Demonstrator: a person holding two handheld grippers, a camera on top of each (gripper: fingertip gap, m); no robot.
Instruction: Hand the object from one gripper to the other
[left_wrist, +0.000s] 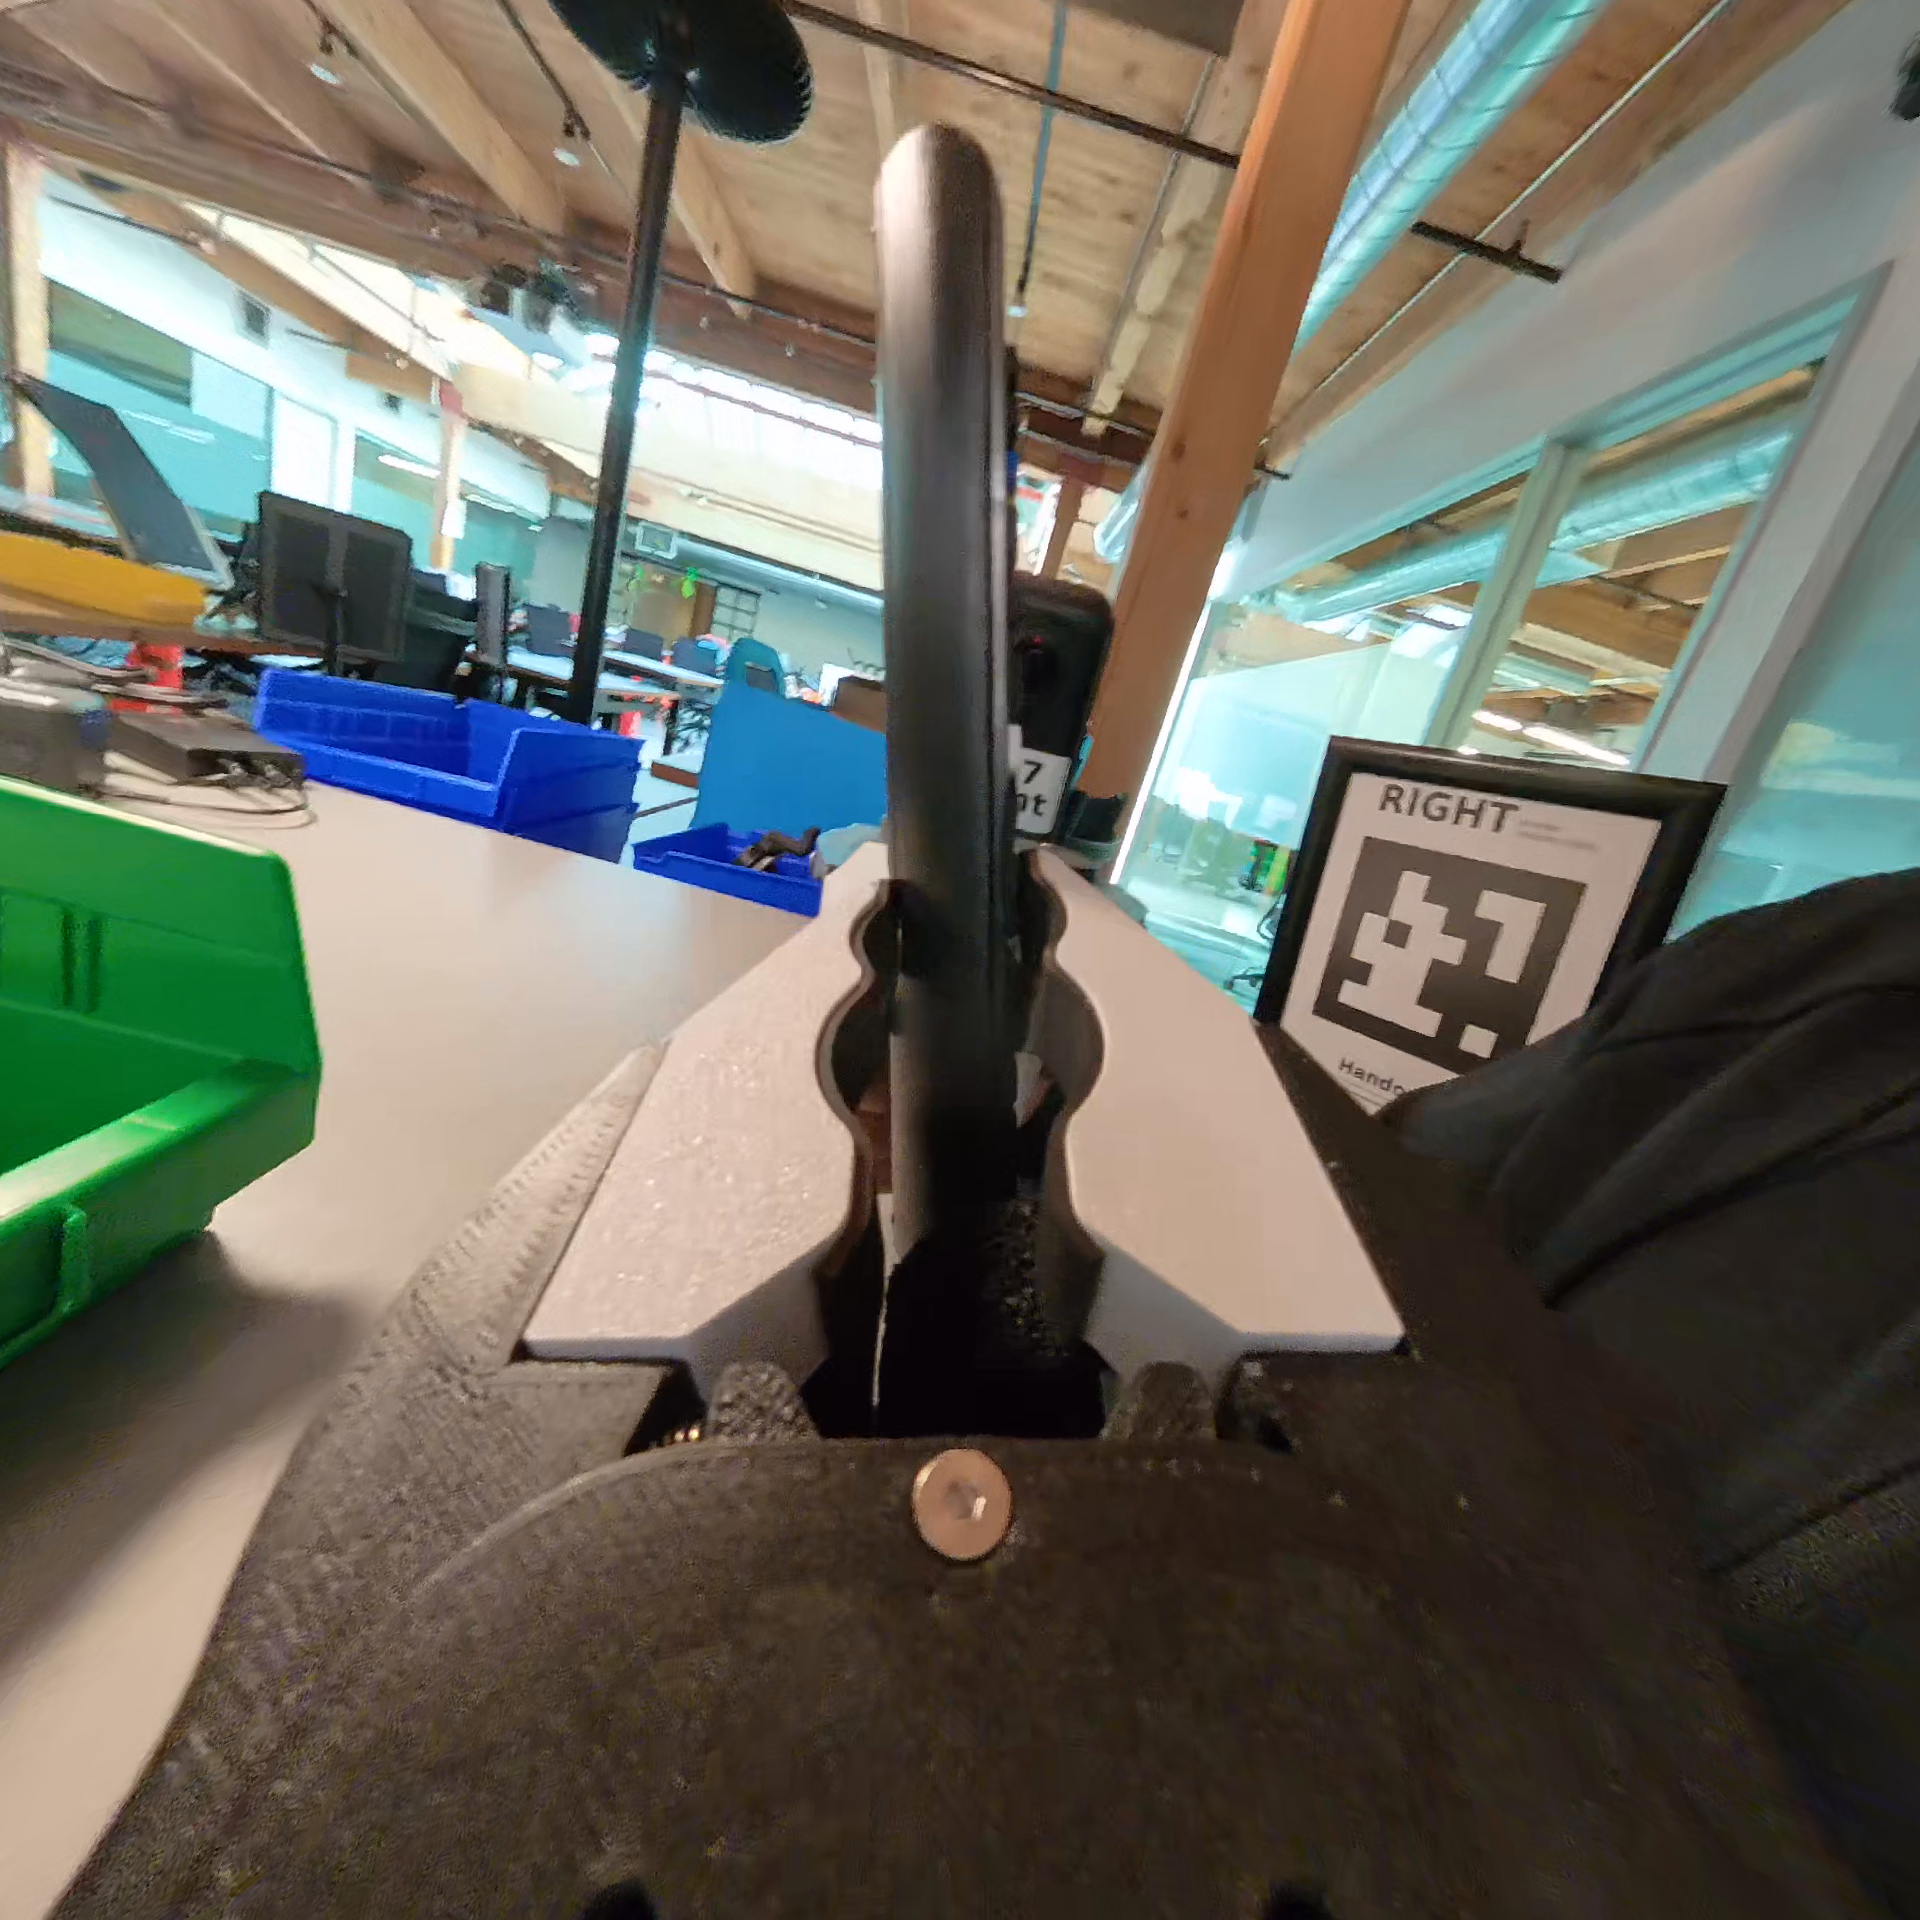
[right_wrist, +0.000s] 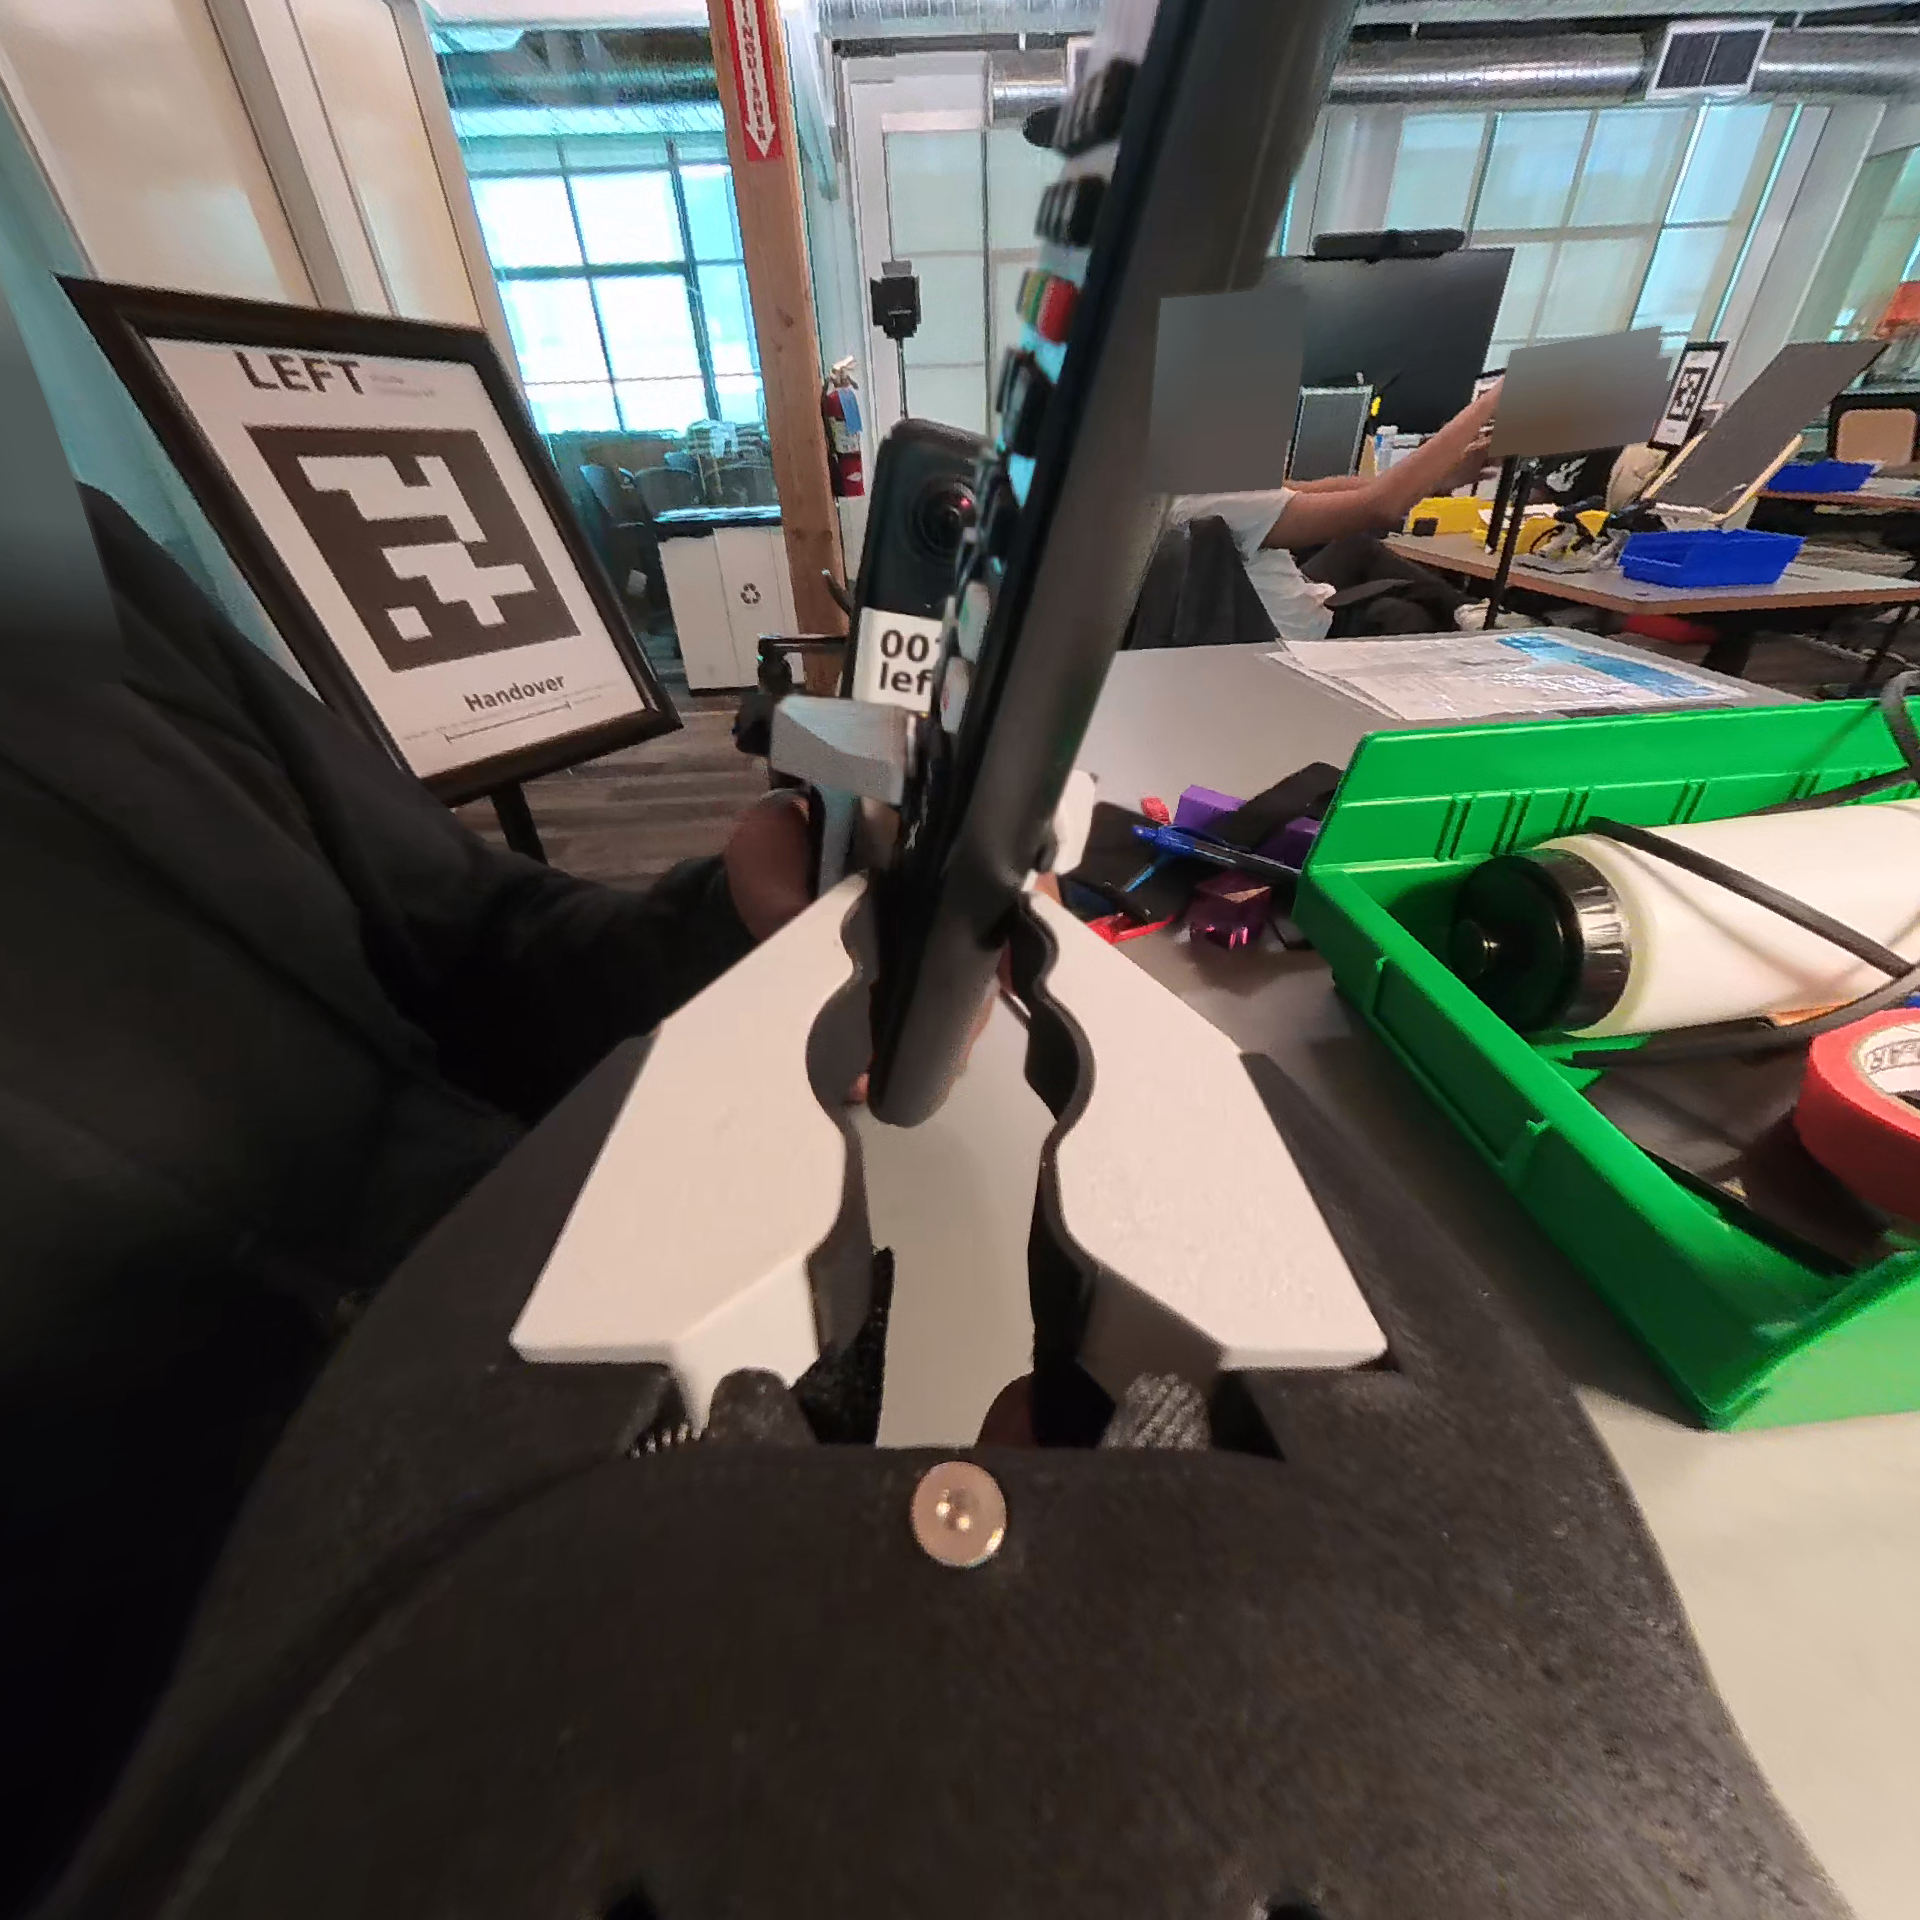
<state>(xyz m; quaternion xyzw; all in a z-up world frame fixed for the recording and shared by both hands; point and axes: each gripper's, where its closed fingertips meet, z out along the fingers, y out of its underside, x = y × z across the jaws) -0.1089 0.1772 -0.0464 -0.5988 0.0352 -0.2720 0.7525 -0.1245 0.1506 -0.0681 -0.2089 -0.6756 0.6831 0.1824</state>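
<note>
Both the left hand-held gripper (left_wrist: 951, 935) and right hand-held gripper (right_wrist: 935, 935) clamp the long black button-covered remote control (right_wrist: 1049, 540), upright above the grey table (left_wrist: 468, 987).

A black remote (right_wrist: 1049, 582) with coloured buttons, white-fingered grippers (left_wrist: 961, 894), a green bin (right_wrist: 1558, 1039), red tape (right_wrist: 1870, 1101).

At twelve o'clock the remote (right_wrist: 1049, 582) runs off our right wrist view; its lower end hides between fingers (left_wrist: 727, 1132).
</note>
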